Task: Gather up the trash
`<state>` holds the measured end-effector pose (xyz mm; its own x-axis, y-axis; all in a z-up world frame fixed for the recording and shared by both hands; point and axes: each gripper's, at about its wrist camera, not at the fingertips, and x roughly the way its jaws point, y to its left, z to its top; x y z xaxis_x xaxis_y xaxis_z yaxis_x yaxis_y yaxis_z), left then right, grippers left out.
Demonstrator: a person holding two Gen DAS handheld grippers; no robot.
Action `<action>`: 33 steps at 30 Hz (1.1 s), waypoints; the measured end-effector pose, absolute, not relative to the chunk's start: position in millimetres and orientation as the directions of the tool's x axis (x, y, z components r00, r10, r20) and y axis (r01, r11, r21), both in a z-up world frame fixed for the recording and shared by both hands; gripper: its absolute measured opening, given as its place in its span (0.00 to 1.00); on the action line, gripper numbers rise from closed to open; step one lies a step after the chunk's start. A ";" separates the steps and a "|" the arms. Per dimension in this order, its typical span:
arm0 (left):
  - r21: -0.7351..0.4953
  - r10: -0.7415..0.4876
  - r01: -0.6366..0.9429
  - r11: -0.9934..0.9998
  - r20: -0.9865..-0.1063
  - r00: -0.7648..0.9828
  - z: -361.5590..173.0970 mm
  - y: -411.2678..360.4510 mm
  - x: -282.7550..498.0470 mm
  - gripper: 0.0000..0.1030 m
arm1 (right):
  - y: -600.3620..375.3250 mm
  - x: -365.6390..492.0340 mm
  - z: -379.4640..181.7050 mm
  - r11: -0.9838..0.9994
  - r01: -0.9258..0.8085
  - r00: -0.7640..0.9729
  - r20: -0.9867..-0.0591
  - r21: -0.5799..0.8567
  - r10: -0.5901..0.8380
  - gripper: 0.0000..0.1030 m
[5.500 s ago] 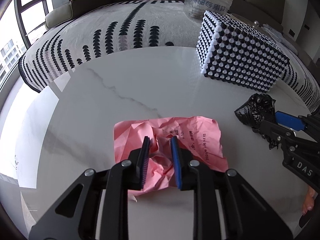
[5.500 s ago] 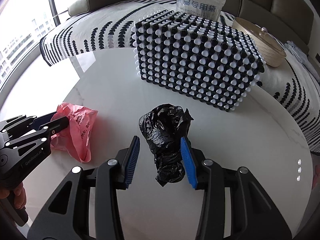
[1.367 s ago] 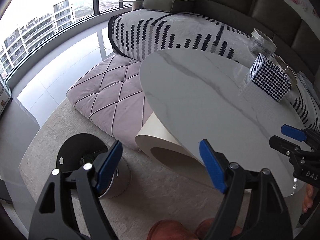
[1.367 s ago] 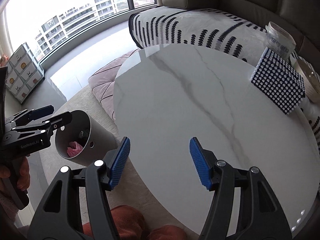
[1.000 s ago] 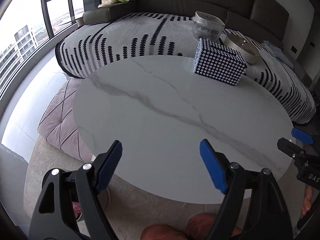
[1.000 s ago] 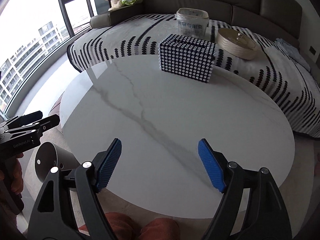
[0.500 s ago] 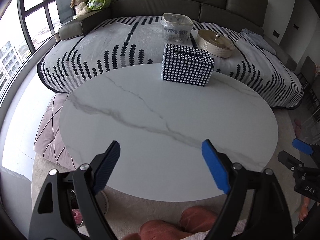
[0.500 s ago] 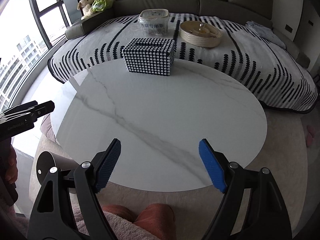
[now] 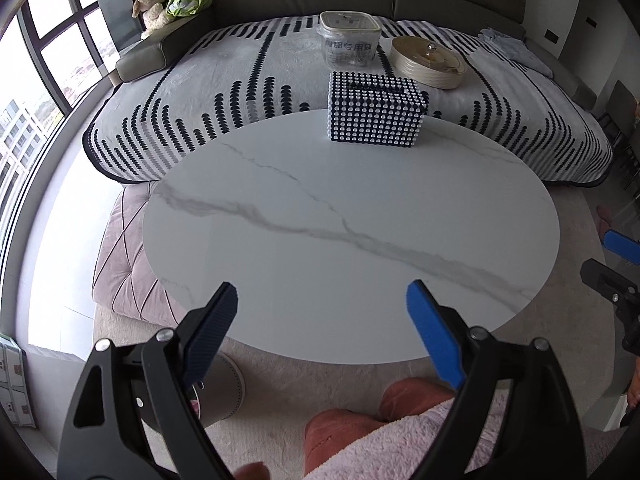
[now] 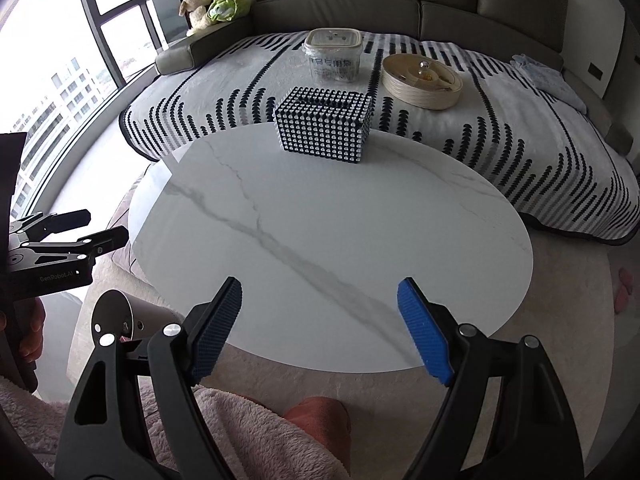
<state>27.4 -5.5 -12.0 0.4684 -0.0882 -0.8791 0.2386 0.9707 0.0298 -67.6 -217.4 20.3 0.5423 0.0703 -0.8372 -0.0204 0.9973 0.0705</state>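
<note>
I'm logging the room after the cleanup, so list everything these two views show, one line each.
Round table: one, white marble, centre, on a pale rug.
Studded box: one, black and white, far edge of the table.
Lidded plastic tub: one, clear, on the blanket behind the box.
Round lidded dish: one, cream, right of the tub.
Blanket: one, white with black marks, over the grey sofa.
Plush toys: two, cream and green, sofa's left end.
Ottoman: one, pink quilted, left of the table.
Bin: one, grey, on the floor near the table's left edge.
Left gripper: one, open, empty.
Right gripper: one, open, empty.
</note>
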 end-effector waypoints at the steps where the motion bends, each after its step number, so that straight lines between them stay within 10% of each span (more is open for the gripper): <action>1: 0.042 -0.079 0.239 0.970 -0.878 0.473 -7.5 -4.9 25.7 0.84 | -216.0 -68.0 23.2 0.997 -0.023 0.542 -0.837 0.068 0.070 0.75; 33: 0.120 -0.050 0.241 0.963 -0.801 0.597 72.4 -6.0 -8.6 0.84 | -217.6 -91.3 96.8 0.999 -0.041 0.632 -0.774 0.012 0.036 0.75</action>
